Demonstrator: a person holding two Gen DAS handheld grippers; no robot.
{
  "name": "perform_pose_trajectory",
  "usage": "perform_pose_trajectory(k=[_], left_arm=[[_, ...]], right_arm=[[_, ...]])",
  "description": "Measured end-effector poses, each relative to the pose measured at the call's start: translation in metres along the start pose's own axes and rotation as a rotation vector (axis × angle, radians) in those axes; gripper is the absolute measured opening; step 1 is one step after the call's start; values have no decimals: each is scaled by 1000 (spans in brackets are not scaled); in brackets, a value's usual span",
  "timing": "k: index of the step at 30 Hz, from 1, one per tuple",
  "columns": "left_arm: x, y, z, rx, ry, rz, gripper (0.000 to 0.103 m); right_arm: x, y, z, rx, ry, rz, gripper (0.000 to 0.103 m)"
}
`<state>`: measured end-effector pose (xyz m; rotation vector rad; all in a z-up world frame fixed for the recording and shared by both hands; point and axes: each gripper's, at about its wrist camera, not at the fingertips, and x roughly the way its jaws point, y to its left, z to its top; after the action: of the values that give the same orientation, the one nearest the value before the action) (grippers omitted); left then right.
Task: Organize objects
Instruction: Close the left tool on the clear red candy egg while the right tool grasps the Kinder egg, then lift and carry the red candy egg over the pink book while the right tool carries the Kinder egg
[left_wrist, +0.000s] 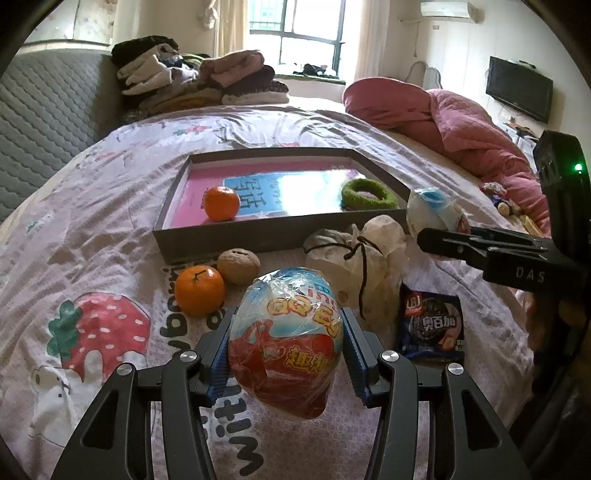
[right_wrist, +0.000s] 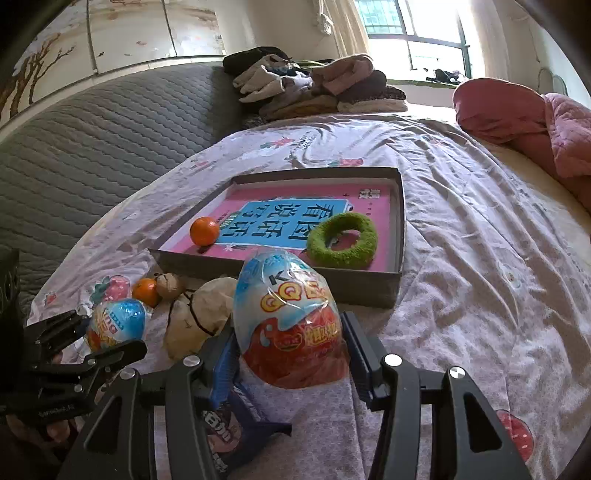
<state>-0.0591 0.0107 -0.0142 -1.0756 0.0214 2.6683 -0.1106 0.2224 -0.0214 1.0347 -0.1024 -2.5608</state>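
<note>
Each gripper holds a foil-wrapped toy egg over the bed. In the left wrist view my left gripper (left_wrist: 286, 317) is shut on one egg (left_wrist: 284, 343), blue pads against its sides. My right gripper (right_wrist: 290, 325) is shut on a second egg (right_wrist: 291, 325); it shows in the left wrist view as right gripper (left_wrist: 432, 229) with its egg (left_wrist: 432, 210). A shallow grey tray (left_wrist: 258, 236) ahead holds a tangerine (left_wrist: 222, 203) and a green fuzzy ring (left_wrist: 369, 194) on a pink book. Before the tray lie another tangerine (left_wrist: 199, 290), a walnut (left_wrist: 238, 265), a white drawstring pouch (left_wrist: 354, 258) and a dark snack packet (left_wrist: 432, 325).
The bed has a printed pale sheet (left_wrist: 92, 229). Folded clothes (left_wrist: 195, 81) are piled at the far side, and a pink quilt (left_wrist: 461, 122) is bunched at the right. A grey quilted headboard (left_wrist: 44, 107) stands at the left. A person's hand (right_wrist: 55, 432) grips the left tool.
</note>
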Motion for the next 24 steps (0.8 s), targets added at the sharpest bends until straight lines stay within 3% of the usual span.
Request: perform_pose_trajectory(k=[21,24], left_arm=[[-19,-1,24,5,-87,16,54],[-26,-1,30,6,-111,14,54]], right_arm=[[-30,7,12,-6,-94,34,53],[-36,12,15,-38,-108,-8,53]])
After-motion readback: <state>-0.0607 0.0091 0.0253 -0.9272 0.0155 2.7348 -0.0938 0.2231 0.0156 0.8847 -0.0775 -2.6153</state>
